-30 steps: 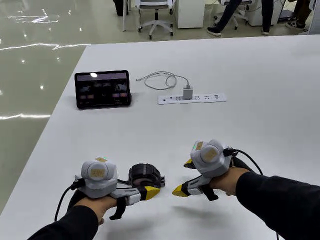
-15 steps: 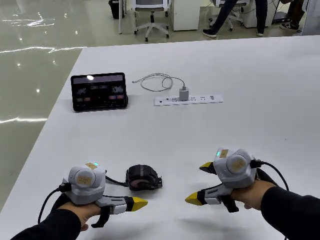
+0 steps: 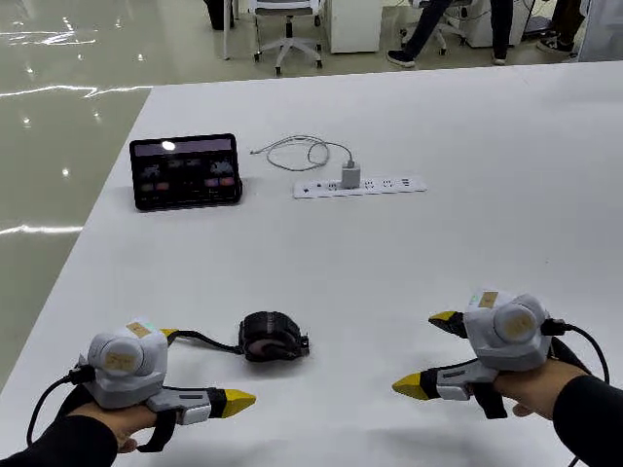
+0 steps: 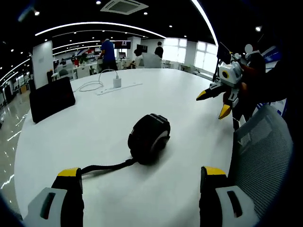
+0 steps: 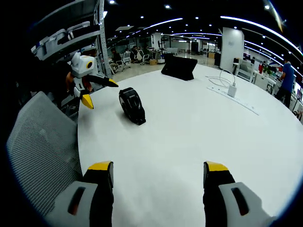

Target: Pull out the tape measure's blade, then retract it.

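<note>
On the white desk (image 3: 409,253), the tape measure (image 3: 273,337) lies between the two claws, nearer the left claw (image 3: 202,366), with its black strap (image 3: 200,339) trailing that way. The left claw and the right claw (image 3: 421,352) are spread wide, hold nothing, and stand apart from the case. No blade shows outside it, so I judge it wound in. Whether the pull is yet to begin or already finished, I cannot tell.

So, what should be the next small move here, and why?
Probably move the left hand-held gripper forward and close it on the tape measure: it lies free on the table just ahead of those open jaws, blade not drawn out.
</note>
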The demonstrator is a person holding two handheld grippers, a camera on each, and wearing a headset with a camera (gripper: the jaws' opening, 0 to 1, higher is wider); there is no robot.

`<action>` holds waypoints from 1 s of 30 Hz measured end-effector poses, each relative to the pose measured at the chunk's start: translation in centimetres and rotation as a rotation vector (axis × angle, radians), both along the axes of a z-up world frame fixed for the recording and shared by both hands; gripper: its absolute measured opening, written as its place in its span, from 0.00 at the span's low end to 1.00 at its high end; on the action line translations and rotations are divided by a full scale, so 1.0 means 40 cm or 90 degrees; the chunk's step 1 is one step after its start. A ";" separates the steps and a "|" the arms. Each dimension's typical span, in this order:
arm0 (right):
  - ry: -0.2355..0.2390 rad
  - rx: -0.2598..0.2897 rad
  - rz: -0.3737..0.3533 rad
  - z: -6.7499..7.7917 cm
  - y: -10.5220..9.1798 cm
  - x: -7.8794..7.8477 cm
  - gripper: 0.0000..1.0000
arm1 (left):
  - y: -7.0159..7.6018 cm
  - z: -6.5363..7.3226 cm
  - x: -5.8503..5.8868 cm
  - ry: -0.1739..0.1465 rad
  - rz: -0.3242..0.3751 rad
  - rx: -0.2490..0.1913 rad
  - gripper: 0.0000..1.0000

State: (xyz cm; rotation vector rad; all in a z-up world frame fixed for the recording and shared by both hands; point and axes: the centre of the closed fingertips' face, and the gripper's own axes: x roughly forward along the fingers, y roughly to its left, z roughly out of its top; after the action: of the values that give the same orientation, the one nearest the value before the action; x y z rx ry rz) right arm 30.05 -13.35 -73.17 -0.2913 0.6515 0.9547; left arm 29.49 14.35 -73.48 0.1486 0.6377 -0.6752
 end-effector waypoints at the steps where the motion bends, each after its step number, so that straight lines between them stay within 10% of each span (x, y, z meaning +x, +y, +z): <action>1: -0.001 0.000 -0.005 0.001 -0.010 -0.005 0.74 | 0.001 0.001 -0.006 0.014 0.003 -0.012 1.00; 30: -0.031 -0.004 -0.092 0.049 -0.289 -0.102 0.98 | 0.094 0.055 -0.086 0.033 0.051 -0.021 1.00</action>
State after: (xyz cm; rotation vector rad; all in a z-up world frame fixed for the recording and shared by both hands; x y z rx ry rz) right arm 25.95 -24.91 -71.20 -0.2679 0.6225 0.8060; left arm 26.05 18.10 -71.26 0.0752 0.6785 -0.6131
